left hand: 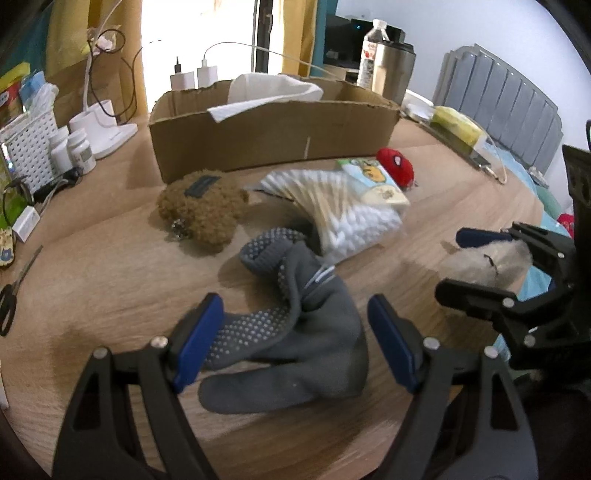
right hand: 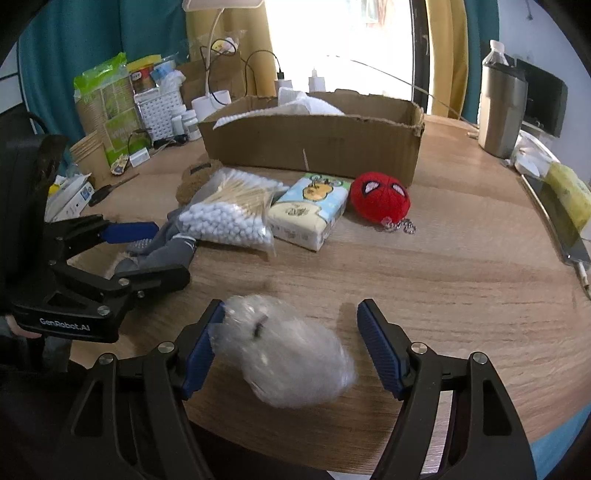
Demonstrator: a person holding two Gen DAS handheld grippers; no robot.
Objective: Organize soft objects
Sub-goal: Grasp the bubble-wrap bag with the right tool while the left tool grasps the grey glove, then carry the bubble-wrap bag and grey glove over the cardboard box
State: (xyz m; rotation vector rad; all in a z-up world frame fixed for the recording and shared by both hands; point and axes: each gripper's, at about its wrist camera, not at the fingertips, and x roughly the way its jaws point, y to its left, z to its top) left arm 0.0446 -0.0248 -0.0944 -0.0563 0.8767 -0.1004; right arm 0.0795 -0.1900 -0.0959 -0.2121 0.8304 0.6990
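grey socks (left hand: 291, 332) | left gripper (left hand: 295, 339) astride, tilted down; jaws apart

- Daylight pours through the window (left hand: 207, 33) behind the cardboard box (left hand: 273, 136), blown out to plain white in both views.
- The table (right hand: 443, 280) is evenly lit; soft shadows fall toward the camera under the grey sock (left hand: 295, 332) and brown plush (left hand: 201, 210).
- Fisheye bending curves the table edge, and the corners go black.
- The white fluffy toy (right hand: 288, 354) is smeared by motion blur; near wood grain also streaks.
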